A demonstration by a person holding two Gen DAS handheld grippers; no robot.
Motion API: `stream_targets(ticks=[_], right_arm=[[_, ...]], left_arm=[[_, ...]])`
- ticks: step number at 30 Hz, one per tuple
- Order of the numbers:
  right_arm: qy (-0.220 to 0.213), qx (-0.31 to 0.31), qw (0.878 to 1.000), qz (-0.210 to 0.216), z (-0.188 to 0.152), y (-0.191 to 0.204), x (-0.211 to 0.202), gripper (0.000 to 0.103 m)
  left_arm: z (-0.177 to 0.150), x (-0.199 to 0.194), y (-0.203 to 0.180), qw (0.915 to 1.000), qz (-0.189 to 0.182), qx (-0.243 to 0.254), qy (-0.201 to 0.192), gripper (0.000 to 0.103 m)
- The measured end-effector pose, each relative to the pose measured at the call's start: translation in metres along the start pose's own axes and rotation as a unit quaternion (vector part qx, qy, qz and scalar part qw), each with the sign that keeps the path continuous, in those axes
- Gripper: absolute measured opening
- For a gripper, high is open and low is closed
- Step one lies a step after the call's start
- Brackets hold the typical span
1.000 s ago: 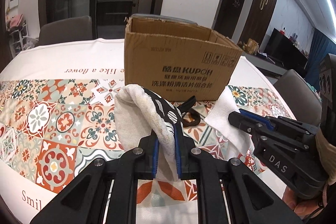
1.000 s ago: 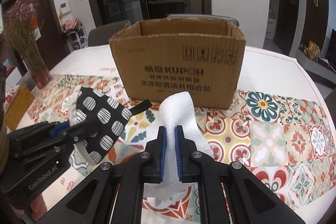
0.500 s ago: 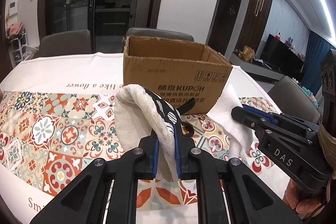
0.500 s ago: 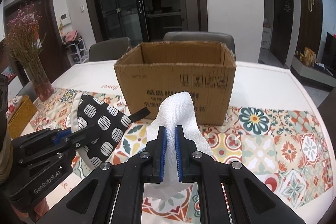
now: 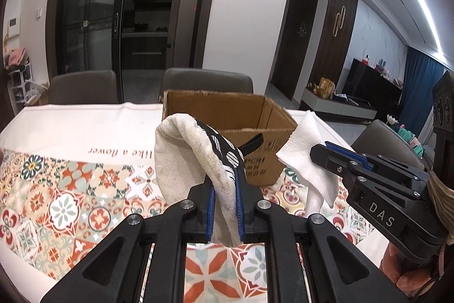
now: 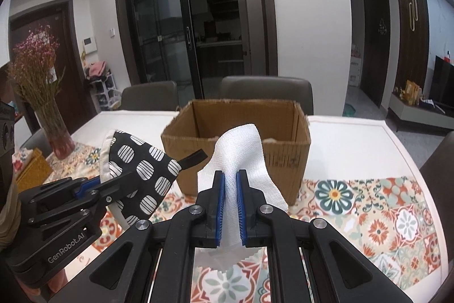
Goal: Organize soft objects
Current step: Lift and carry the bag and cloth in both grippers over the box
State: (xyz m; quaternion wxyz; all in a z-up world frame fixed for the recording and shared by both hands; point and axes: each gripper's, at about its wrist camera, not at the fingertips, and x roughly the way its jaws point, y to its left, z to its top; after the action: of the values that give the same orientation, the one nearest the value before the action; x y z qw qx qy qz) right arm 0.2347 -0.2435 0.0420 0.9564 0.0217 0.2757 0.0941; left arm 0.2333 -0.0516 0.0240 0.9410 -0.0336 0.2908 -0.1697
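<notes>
My left gripper point(image 5: 225, 183) is shut on a black-and-white dotted oven mitt point(image 5: 195, 149) with a cream lining, held above the table; it also shows in the right wrist view point(image 6: 142, 169). My right gripper point(image 6: 229, 178) is shut on a white cloth point(image 6: 241, 152), also lifted; the cloth shows in the left wrist view point(image 5: 309, 155) at the right. An open cardboard box point(image 6: 283, 158) stands on the table just beyond both held items, its inside visible from above point(image 5: 227, 112).
The table carries a patterned tiled cloth point(image 6: 383, 212). A vase of dried flowers point(image 6: 48, 110) stands at the far left. Grey chairs point(image 6: 266, 93) stand behind the box. A yellow box point(image 6: 31, 169) lies at the left edge.
Both grippers have risen with the mitt and the white cloth, so the box sits lower in view and its open top now shows.
</notes>
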Motion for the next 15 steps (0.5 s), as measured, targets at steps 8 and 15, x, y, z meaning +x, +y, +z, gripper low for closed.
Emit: stream_targets(ticks=[8, 15], right_arm=[[-0.031, -0.003, 1.0, -0.003, 0.028, 0.002, -0.003, 0.01], [-0.047, -0.007, 0.999, 0.001, 0.053, 0.001, 0.004, 0.01]], left_arm=[[0.028, -0.002, 0.001, 0.9996, -0.011, 0.007, -0.025, 0.014], [0.056, 0.002, 0.002, 0.9989, -0.012, 0.017, -0.042, 0.014]])
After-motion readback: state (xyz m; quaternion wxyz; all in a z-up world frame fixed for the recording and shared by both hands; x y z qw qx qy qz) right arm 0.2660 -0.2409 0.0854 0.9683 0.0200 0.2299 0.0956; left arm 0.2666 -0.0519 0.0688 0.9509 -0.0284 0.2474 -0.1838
